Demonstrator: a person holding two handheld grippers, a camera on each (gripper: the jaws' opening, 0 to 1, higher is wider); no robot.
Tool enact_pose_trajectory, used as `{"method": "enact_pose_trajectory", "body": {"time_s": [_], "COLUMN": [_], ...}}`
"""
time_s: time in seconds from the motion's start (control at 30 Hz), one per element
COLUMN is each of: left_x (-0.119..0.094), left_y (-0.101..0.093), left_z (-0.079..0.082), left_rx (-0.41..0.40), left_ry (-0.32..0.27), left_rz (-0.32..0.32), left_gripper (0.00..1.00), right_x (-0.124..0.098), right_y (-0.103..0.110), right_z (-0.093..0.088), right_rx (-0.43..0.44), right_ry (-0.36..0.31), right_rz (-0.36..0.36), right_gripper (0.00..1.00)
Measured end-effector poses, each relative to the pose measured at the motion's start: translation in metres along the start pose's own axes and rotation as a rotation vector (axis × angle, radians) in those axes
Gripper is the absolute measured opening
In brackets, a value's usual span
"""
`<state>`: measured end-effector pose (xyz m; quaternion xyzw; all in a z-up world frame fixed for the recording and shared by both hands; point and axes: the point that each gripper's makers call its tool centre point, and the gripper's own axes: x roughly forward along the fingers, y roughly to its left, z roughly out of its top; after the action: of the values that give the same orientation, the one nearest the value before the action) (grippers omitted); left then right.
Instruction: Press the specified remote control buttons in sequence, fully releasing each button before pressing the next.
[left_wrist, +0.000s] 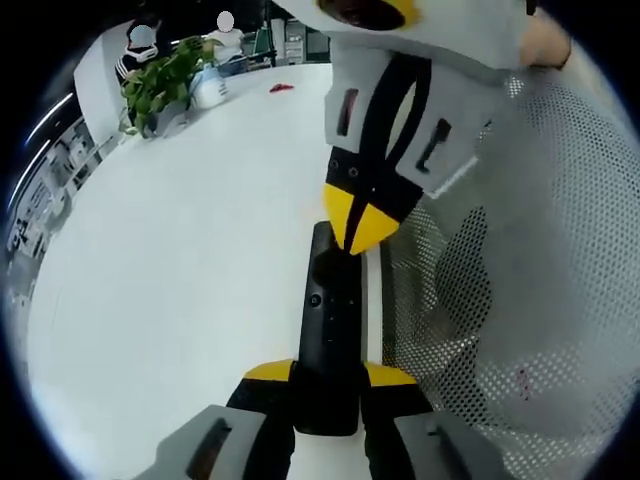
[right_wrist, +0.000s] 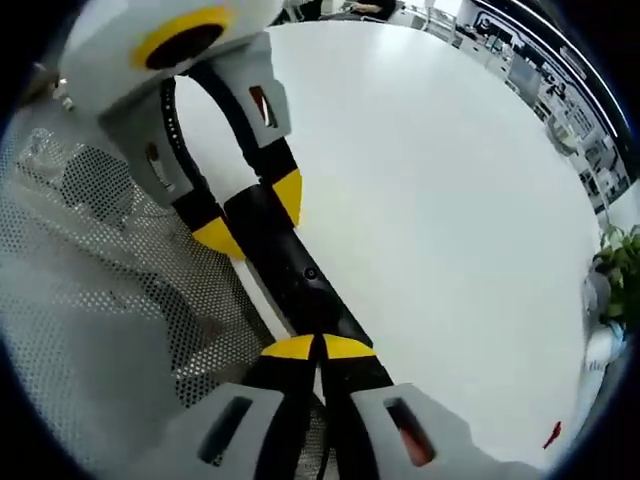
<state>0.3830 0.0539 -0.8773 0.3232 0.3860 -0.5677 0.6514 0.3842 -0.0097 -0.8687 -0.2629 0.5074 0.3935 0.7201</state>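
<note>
A slim black remote lies lengthwise on the white table. My left gripper is shut on its near end, one yellow tip on each side. My right gripper comes down from the top right with its yellow tips shut together, touching the remote's far end. In the right gripper view, the right gripper rests its closed tips on the remote, and the left gripper clamps the other end from the upper left.
A person's white mesh sleeve lies right beside the remote, also seen as the sleeve. A green plant, a white bag and a small red item sit at the table's far edge, with people behind.
</note>
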Motion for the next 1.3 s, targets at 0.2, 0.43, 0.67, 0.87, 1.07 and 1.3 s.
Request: {"method": "enact_pose_trajectory", "body": {"time_s": [0.2, 0.43, 0.67, 0.87, 1.07, 1.3], "left_x": [0.002, 0.002, 0.002, 0.002, 0.003, 0.003], "left_y": [-0.002, 0.001, 0.005, 0.004, 0.004, 0.005], "left_z": [0.003, 0.003, 0.008, 0.008, 0.009, 0.01], "left_rx": [-0.084, -0.2, -0.295, -0.241, -0.217, -0.189], "left_ry": [0.089, 0.08, -0.016, -0.081, -0.094, -0.102], "left_rz": [0.073, 0.108, 0.084, 0.054, 0.048, 0.044], "left_gripper": [0.24, 0.24, 0.24, 0.24, 0.24, 0.24], "right_x": [0.002, 0.004, 0.005, 0.006, 0.007, 0.007], "right_y": [-0.003, -0.012, -0.022, -0.022, -0.019, -0.021], "right_z": [0.006, 0.01, 0.015, 0.017, 0.017, 0.017], "right_rx": [0.153, 0.167, 0.137, 0.037, -0.108, -0.085], "right_ry": [-0.044, -0.066, -0.071, -0.064, -0.069, -0.092], "right_rz": [0.003, -0.031, -0.071, -0.084, -0.104, -0.106], "right_gripper": [0.0, 0.01, 0.0, 0.02, 0.02, 0.02]}}
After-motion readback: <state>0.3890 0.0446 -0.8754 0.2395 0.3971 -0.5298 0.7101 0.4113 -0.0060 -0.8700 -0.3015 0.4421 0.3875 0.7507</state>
